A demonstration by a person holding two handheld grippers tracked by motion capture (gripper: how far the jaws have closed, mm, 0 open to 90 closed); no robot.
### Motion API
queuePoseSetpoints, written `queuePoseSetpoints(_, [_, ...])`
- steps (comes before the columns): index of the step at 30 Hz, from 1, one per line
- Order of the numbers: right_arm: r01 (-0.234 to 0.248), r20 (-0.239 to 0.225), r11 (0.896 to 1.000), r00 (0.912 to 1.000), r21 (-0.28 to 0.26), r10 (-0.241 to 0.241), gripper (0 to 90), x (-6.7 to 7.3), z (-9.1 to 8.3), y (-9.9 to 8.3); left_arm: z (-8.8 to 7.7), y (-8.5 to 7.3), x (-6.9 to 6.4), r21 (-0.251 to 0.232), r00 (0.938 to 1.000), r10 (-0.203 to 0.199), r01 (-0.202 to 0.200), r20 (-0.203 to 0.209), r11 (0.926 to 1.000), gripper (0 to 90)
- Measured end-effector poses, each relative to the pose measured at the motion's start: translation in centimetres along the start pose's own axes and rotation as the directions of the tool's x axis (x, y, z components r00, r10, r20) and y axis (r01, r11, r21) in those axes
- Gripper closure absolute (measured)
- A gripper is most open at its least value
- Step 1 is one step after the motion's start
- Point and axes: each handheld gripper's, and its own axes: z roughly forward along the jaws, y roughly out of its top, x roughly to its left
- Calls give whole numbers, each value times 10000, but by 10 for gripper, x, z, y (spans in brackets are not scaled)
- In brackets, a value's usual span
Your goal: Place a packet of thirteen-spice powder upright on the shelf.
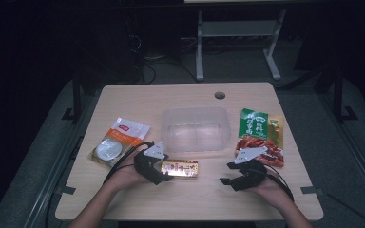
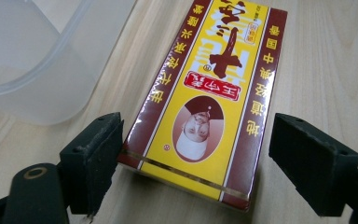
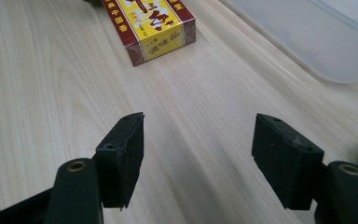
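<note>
So the flat yellow and dark red cardboard box (image 1: 179, 168) is lying on the pale wooden worktop (image 1: 138, 199), just in front of the clear plastic tub (image 1: 196, 128). The left claw (image 1: 160, 170) is spread wide around its near end, pads not pressing. The right claw (image 1: 228, 179) is wide too, with nothing in it, well off to the side.

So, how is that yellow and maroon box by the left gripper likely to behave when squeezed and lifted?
The yellow and maroon box has flat faces and crisp edges, so it probably stays stiff and won't roll. Its glossy wrap may be slippery against the jaws of the left gripper, which stand open either side of it. Lying flat on the table, it's unlikely to tip.
</note>
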Motion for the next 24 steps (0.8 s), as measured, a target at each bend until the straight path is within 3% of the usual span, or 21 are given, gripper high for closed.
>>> queuePoseSetpoints(7, [47,-28,10000,10000,-33,-47,338,-1,0,0,2,-3,-5,426,9995,305,-310,119,9986,203])
queuePoseSetpoints(24, [46,-61,10000,10000,-56,-46,338,-3,1,0,4,-4,-11,231,9992,373,-376,147,9990,267])
